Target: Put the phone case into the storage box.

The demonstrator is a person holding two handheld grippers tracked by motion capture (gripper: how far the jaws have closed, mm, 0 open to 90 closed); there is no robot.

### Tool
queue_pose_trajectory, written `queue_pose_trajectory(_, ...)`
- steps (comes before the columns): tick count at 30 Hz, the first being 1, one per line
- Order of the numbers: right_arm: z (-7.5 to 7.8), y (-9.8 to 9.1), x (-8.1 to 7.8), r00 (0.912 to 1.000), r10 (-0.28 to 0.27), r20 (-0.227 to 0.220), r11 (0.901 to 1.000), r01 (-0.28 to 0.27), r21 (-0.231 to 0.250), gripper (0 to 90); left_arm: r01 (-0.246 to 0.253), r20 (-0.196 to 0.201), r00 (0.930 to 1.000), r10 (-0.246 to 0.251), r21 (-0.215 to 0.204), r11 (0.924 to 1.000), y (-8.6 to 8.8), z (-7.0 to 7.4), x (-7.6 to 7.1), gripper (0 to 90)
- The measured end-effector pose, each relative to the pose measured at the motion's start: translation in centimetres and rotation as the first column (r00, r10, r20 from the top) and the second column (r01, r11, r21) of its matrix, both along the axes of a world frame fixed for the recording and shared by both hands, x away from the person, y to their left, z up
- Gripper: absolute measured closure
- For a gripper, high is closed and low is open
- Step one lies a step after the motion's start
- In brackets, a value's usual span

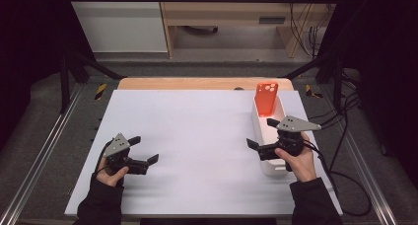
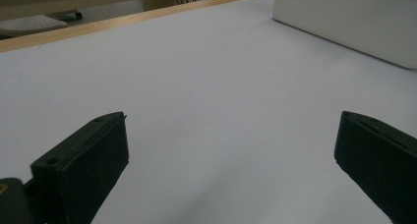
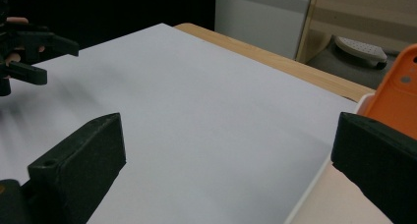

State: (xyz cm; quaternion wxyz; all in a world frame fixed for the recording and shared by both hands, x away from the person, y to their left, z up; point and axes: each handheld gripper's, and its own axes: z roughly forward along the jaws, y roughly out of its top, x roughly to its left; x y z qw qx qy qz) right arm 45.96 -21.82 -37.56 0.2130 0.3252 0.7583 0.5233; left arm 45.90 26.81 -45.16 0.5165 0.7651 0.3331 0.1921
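Right tool (image 1: 260, 132) gapes wide and empty beside the white tray (image 1: 271, 171) holding an upright orange phone case (image 1: 266, 96).

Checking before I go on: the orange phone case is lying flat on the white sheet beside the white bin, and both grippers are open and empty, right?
Not quite. The orange phone case stands propped up inside the white bin, at its far end, not flat on the sheet; the high view shows it. The rest holds: the left gripper and right gripper are open and empty.

We see the orange plastic phone case (image 1: 266, 97) with its lower part hidden inside the long white plastic bin (image 1: 258, 122), whose near end lies under the right tongs (image 1: 260, 133).
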Motion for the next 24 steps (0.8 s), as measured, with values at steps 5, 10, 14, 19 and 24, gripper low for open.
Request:
queue_pose_trajectory(5, -1.0, -1.8, -0.7, 1.0000, 0.001, 0.000, 1.0000, -0.001, 0.005, 0.4, 0.006, 0.004, 1.0000, -0.006, -0.004, 1.0000, -0.1, 0.1, -0.1, 0.0)
queue_pose_trajectory(10, -1.6, -3.4, -1.5, 0.9996, -0.017, 0.021, 0.9998, 0.017, 0.009, 0.4, 0.018, 0.009, 0.9998, -0.018, -0.012, 0.9998, -0.2, 0.1, -0.1, 0.0)
queue_pose_trajectory(14, -2.3, -4.2, -1.9, 0.9994, -0.022, 0.027, 0.9997, 0.022, 0.008, 0.4, 0.025, 0.009, 0.9996, -0.025, -0.012, 0.9996, -0.2, 0.2, -0.2, 0.0)
queue_pose_trajectory(19, -3.4, -5.2, -2.4, 0.9990, -0.033, 0.029, 0.9995, 0.033, 0.006, 0.4, 0.027, 0.011, 0.9996, -0.027, -0.013, 0.9995, -0.2, 0.2, -0.2, 0.0)
queue_pose_trajectory(24, -3.9, -6.1, -2.6, 0.9990, -0.036, 0.026, 0.9991, 0.036, 0.024, 0.4, 0.032, 0.015, 0.9994, -0.032, -0.014, 0.9994, -0.3, 0.2, -0.2, 0.0)
